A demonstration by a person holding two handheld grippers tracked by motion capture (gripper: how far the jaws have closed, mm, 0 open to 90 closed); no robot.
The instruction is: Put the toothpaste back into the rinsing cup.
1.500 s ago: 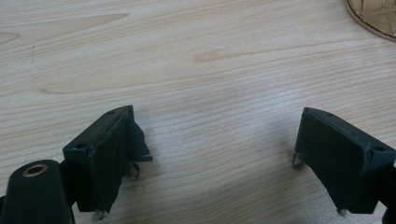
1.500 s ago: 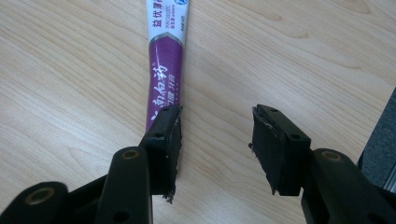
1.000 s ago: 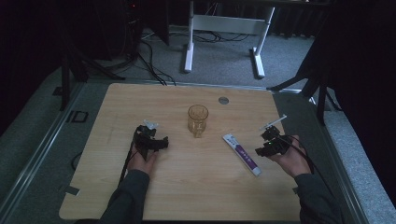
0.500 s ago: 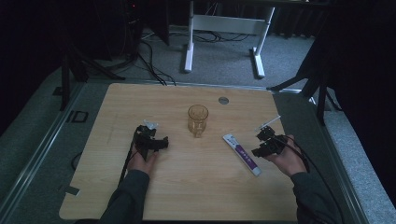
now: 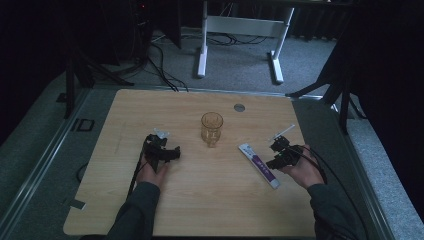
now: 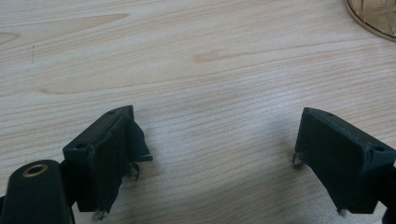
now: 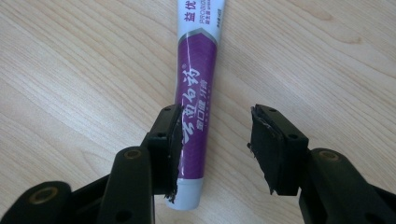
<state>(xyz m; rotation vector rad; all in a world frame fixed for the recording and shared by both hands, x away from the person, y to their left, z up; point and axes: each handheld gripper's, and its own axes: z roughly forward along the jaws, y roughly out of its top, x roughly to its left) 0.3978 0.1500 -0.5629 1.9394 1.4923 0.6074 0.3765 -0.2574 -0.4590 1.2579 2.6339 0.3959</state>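
While the right claw [image 7: 212,149] stands wide over the toothpaste tube [image 7: 196,88], centre it w/ both pads astride, then squeeze; left claw [image 6: 219,158] wide, empty.

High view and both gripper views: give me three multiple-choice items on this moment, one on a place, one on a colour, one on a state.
1. Where is the glass cup?
A. mid-table, between the two hands
B. at the table's near edge
C. on the floor

2. What colour is the toothpaste tube?
A. green and yellow
B. purple and white
C. all black

3. How do the right tongs stand?
A. shut on the tube
B. shut on nothing
C. open, above the tube

Answers:
1 A, the high view shows it on the wooden table midway between the hands.
2 B, purple body with white ends.
3 C, a wide gap shows between the pads, the tube partly under one.
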